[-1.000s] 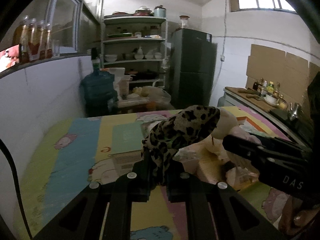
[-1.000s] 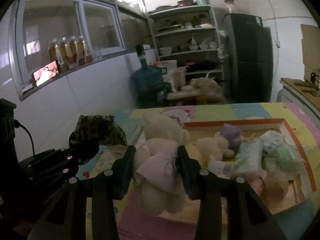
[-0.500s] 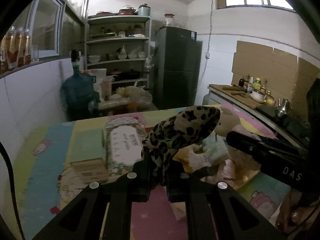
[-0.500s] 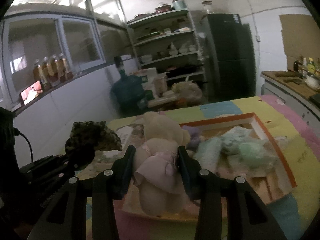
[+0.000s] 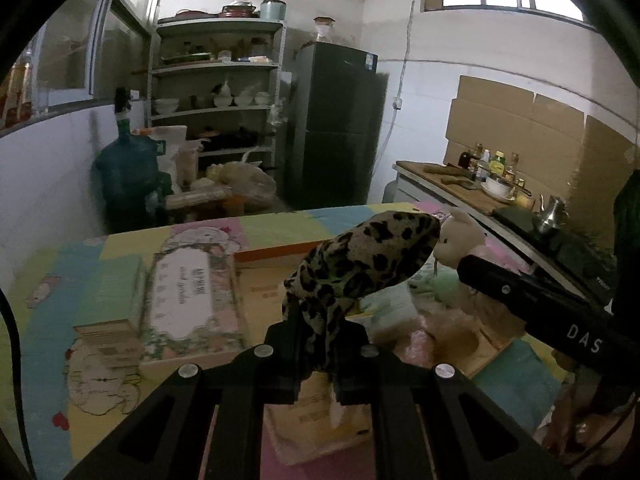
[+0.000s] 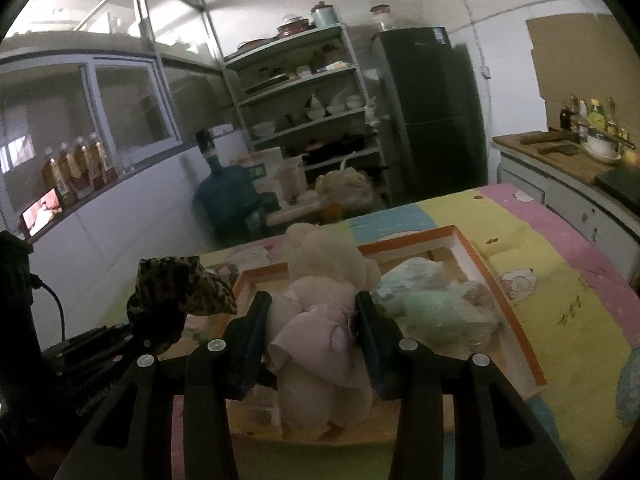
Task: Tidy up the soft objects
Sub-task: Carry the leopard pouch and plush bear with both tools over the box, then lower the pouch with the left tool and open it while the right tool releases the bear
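My left gripper is shut on a leopard-print soft piece and holds it up above the table. It also shows at the left in the right wrist view. My right gripper is shut on a cream teddy bear in a pink dress, held over the near edge of an orange-rimmed box. The bear's head shows in the left wrist view. Several soft items, among them a pale green one, lie in the box.
A flowered box lid and a stack of flat cardboard lie on the colourful cartoon mat. Behind the table stand a blue water jug, shelves and a dark fridge. A counter with bottles runs along the right.
Both grippers have swung to the right with their toys still held. The orange-rimmed box now sits more centrally under the bear, and the flowered lid has come into the left view.
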`<state>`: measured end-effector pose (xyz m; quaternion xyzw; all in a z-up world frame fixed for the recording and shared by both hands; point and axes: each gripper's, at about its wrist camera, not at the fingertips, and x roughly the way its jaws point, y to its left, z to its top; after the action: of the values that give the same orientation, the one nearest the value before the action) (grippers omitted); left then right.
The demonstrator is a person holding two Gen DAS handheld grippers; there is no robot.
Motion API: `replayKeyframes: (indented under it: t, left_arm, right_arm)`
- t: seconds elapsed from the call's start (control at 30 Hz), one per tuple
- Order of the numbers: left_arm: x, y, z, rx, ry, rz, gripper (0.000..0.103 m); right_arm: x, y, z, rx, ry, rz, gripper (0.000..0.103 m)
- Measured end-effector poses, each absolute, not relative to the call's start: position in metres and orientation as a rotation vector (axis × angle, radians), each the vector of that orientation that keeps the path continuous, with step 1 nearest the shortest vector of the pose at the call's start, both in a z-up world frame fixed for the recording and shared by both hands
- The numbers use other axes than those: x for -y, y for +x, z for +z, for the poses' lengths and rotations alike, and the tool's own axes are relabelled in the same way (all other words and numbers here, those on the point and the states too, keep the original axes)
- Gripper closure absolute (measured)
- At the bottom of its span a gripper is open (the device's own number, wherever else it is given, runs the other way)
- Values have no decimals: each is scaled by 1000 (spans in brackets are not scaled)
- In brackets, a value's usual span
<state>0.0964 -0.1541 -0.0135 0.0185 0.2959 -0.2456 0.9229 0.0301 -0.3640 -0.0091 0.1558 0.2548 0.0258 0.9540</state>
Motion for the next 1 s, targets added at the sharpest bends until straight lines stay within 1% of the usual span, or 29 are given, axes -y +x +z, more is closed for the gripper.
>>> replayKeyframes:
  t: [0.33, 1.0]
  left_arm:
    - [183, 116, -24, -655, 23, -543, 92]
    - [213, 151, -55, -720, 67, -526, 92]
  right_arm:
    - [382, 41, -16, -526, 337, 45, 59]
    - [392, 71, -40, -580, 355, 71, 59]
